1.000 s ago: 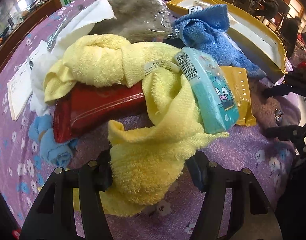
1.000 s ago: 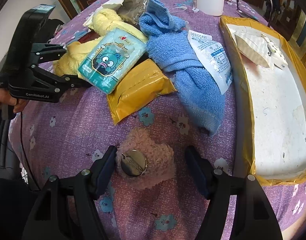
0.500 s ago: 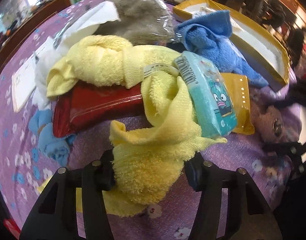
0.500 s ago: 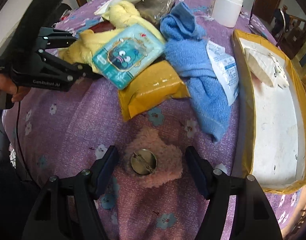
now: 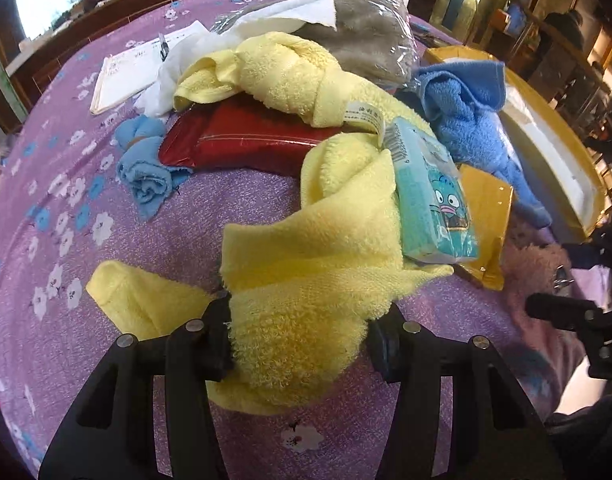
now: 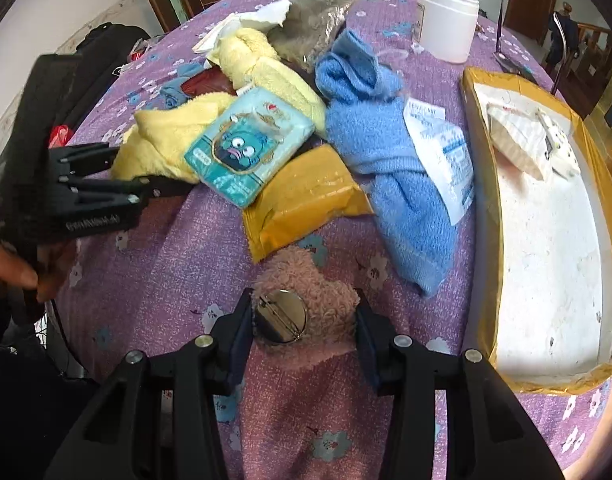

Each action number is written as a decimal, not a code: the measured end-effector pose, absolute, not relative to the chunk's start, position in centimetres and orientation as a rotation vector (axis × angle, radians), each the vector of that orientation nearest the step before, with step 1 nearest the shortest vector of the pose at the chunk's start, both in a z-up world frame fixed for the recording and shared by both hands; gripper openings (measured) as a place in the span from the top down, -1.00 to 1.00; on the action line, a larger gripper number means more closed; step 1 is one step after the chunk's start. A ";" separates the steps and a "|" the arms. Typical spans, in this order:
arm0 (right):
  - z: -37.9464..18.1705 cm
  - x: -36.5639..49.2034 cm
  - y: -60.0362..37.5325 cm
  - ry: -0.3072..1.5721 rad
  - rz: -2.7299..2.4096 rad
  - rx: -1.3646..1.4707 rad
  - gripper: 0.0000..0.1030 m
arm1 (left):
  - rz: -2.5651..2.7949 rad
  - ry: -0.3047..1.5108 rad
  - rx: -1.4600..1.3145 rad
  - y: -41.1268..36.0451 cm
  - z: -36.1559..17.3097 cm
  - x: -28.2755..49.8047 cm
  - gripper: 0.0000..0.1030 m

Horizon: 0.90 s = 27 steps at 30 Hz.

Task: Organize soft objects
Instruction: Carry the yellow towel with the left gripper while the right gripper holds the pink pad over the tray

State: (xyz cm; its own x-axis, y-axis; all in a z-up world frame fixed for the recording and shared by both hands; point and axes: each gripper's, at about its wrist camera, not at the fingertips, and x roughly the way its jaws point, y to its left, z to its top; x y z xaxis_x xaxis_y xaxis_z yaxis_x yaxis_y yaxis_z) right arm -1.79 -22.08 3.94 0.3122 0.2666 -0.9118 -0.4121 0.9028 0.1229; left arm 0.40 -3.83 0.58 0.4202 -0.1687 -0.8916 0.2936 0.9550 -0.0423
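Crumpled yellow terry towel [image 5: 306, 280] sits on the purple cloth, left gripper [image 5: 298, 332] clamped on its end; right gripper [image 6: 304, 320] squeezes the fuzzy pink badge [image 6: 306, 280]. Yellow-rimmed tray [image 6: 481, 208] nearly bare: sorting's barely begun.

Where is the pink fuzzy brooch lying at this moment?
In the right wrist view, the pink fuzzy brooch lies pin-side up on the purple tablecloth, between the right gripper jaws, just below the yellow packet.

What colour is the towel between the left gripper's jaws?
Pale yellow. The towel shows best in the left wrist view, bunched between the left gripper jaws.
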 end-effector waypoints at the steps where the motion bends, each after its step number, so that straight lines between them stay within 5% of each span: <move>1: 4.1 -1.7 -22.2 1.169 0.455 -0.147 0.11 | -0.286 1.098 0.149 -4.0 0.5 0.3 -0.07; 7: 4.5 -1.9 -22.8 1.156 0.468 -0.161 0.11 | -0.280 1.104 0.162 -4.5 0.4 0.1 -0.13; 12: 5.2 -2.0 -23.3 1.133 0.477 -0.160 0.11 | -0.260 1.100 0.087 -3.1 1.0 1.9 0.04; 27: 8.3 -1.6 -26.3 1.043 0.479 -0.069 0.11 | -0.265 0.887 -0.008 -3.5 9.8 0.0 0.04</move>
